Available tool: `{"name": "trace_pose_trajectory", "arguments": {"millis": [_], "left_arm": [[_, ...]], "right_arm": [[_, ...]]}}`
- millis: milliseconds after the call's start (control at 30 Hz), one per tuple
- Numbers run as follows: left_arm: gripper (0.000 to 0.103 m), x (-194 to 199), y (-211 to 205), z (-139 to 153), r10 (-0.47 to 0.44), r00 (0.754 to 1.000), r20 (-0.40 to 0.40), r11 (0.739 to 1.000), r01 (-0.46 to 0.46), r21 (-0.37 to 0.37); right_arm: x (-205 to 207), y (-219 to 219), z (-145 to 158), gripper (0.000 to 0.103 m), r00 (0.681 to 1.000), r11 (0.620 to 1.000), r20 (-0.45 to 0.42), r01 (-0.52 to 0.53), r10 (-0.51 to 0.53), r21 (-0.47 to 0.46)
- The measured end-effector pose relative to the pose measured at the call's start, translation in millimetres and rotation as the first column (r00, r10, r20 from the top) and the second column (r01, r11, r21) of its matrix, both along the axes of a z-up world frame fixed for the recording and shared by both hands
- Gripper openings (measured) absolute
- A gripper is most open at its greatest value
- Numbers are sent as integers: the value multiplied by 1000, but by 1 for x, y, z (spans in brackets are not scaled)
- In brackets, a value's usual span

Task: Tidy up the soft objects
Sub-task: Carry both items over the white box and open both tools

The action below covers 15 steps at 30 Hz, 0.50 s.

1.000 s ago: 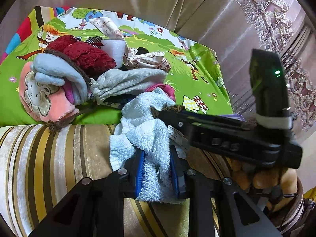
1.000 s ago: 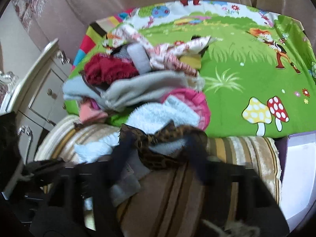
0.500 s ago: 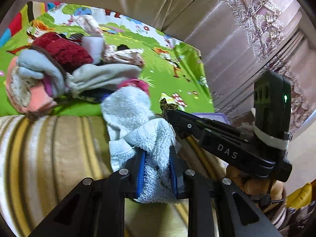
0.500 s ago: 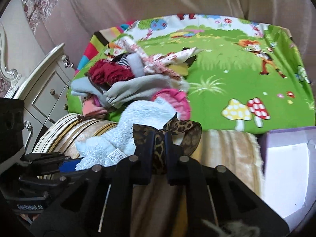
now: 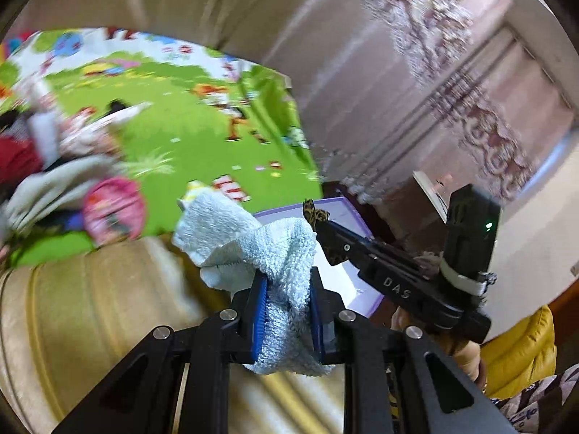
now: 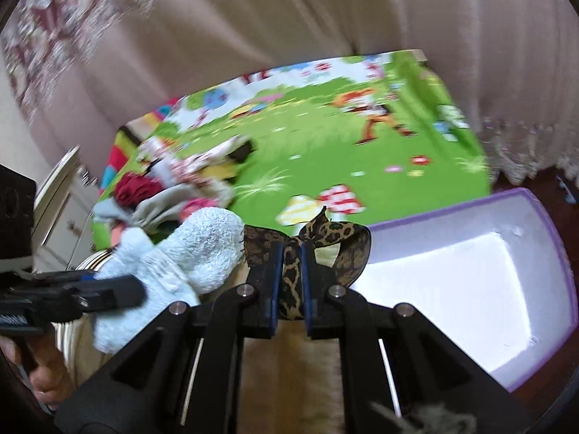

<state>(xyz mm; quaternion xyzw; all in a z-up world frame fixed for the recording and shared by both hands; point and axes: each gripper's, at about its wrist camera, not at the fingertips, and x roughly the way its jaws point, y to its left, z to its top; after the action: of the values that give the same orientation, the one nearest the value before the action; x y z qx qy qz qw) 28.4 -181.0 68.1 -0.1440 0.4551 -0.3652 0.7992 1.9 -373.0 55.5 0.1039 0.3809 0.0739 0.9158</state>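
My left gripper is shut on a light blue fluffy towel and holds it above the striped cushion edge. The towel also shows in the right wrist view. My right gripper is shut on a leopard-print bow, just left of the purple-rimmed white box. The bow and the right gripper's body show in the left wrist view, in front of the box. A pile of soft items lies on the green cartoon blanket.
A pink bundle and grey cloth lie at the blanket's near edge. The beige striped cushion is below my grippers. Curtains hang behind. A white dresser stands at the left. A yellow item is at lower right.
Both grippers have swung right, away from the pile, carrying the towel and the bow. The purple box now fills the right of the right wrist view.
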Motion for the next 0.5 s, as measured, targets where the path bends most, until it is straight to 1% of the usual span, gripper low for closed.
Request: {"name": "trace_pose_trajectory", "arguments": {"millis": [33, 200, 267, 300, 367, 433, 467, 500], "left_arm": [[21, 1, -9, 3, -15, 1000, 7, 1000, 15, 5], [21, 3, -64, 16, -105, 994, 35, 994, 104, 32], [21, 4, -83, 19, -126, 991, 41, 991, 124, 46], [23, 3, -89, 19, -129, 991, 43, 991, 127, 52], [35, 4, -103, 22, -141, 988, 58, 988, 137, 69], [63, 4, -113, 24, -133, 988, 82, 987, 125, 95], [68, 4, -114, 27, -125, 988, 93, 989, 117, 91], [73, 4, -113, 29, -117, 988, 96, 991, 109, 80]], "right_arm": [[-4, -15, 1, 13, 999, 999, 5, 35, -35, -4], [-18, -62, 2, 13, 990, 990, 17, 143, -143, -7], [-24, -78, 2, 13, 983, 983, 22, 183, -183, -12], [-26, -84, 1, 13, 980, 980, 21, 196, -196, -12], [-29, -95, 1, 13, 973, 973, 15, 230, -230, -16], [-33, -104, 0, 15, 964, 964, 15, 265, -265, -26], [-35, -107, 0, 16, 962, 962, 15, 272, -271, -26], [-36, -110, 0, 21, 960, 960, 15, 279, -278, -25]]}}
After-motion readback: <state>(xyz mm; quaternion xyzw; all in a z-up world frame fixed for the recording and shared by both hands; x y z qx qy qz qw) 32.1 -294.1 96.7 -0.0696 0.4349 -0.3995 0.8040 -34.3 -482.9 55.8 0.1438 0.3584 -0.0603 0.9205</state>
